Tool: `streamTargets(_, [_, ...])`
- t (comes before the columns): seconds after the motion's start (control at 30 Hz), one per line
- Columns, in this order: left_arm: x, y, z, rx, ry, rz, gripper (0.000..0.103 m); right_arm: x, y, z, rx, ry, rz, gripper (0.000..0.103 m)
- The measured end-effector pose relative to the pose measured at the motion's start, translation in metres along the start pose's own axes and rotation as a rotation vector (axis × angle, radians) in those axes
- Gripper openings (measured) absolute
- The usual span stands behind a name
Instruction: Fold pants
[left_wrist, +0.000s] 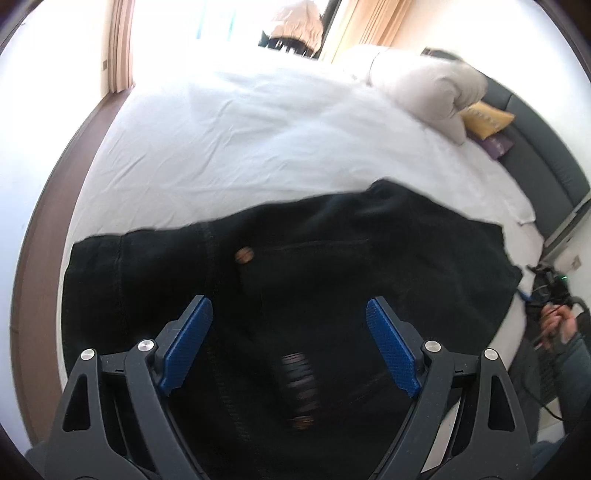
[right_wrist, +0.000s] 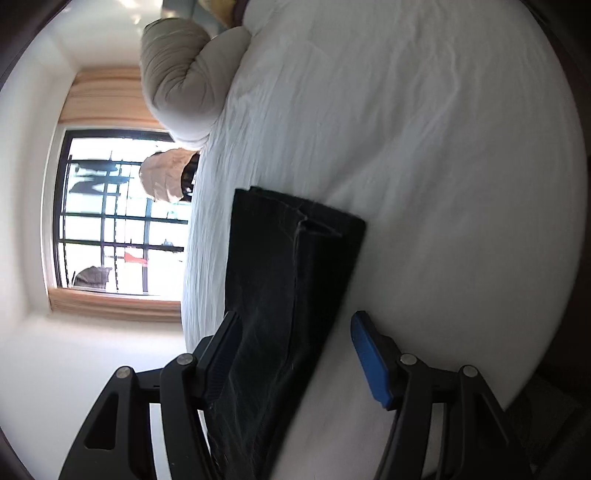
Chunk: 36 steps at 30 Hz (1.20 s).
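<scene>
pants (left_wrist: 295, 266) on bed (left_wrist: 258, 140) | pillow (left_wrist: 424, 85) behind pants | window (right_wrist: 110, 214) beyond bed

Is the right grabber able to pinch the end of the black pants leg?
Probably yes. The right gripper is open, with the pants leg already running between its fingers. Nothing on the white bed sheet blocks the cuff, which lies farther ahead.
</scene>
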<state>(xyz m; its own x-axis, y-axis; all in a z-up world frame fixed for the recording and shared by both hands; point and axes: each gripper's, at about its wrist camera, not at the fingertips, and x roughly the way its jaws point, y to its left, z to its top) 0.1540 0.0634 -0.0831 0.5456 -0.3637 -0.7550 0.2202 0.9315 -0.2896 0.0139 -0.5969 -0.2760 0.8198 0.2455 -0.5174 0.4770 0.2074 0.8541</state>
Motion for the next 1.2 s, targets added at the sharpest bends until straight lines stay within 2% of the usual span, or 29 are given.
streamTargets(0.37, [0.014, -0.023, -0.003, -0.003, 0.041, -0.099, 0.086, 0.017, -0.001, 0.021, 0.087, -0.029, 0.052, 0.062])
streamTargets(0.57, [0.024, -0.041, -0.007, 0.018, 0.075, -0.146, 0.086, 0.021, 0.004, 0.024, 0.073, -0.043, 0.022, 0.055])
streamTargets(0.67, [0.030, -0.054, -0.005, 0.030, 0.085, -0.158, 0.086, 0.021, 0.001, 0.025, 0.096, -0.053, 0.025, 0.045])
streamTargets(0.7, [0.032, -0.058, -0.003, 0.032, 0.089, -0.162, 0.086, 0.021, -0.001, 0.025, 0.104, -0.057, 0.029, 0.037])
streamTargets(0.73, [0.034, -0.064, -0.002, 0.034, 0.090, -0.171, 0.086, 0.022, -0.003, 0.026, 0.108, -0.059, 0.033, 0.025])
streamTargets(0.8, [0.036, -0.074, 0.001, 0.037, 0.093, -0.189, 0.086, 0.025, -0.007, 0.025, 0.118, -0.052, 0.039, 0.012])
streamTargets(1.03, [0.049, -0.108, 0.008, 0.046, 0.117, -0.225, 0.086, 0.020, -0.001, 0.021, 0.072, -0.096, 0.043, 0.011])
streamTargets(1.2, [0.055, -0.111, 0.012, -0.015, 0.126, -0.252, 0.086, 0.018, 0.017, 0.018, 0.004, -0.128, 0.001, 0.010])
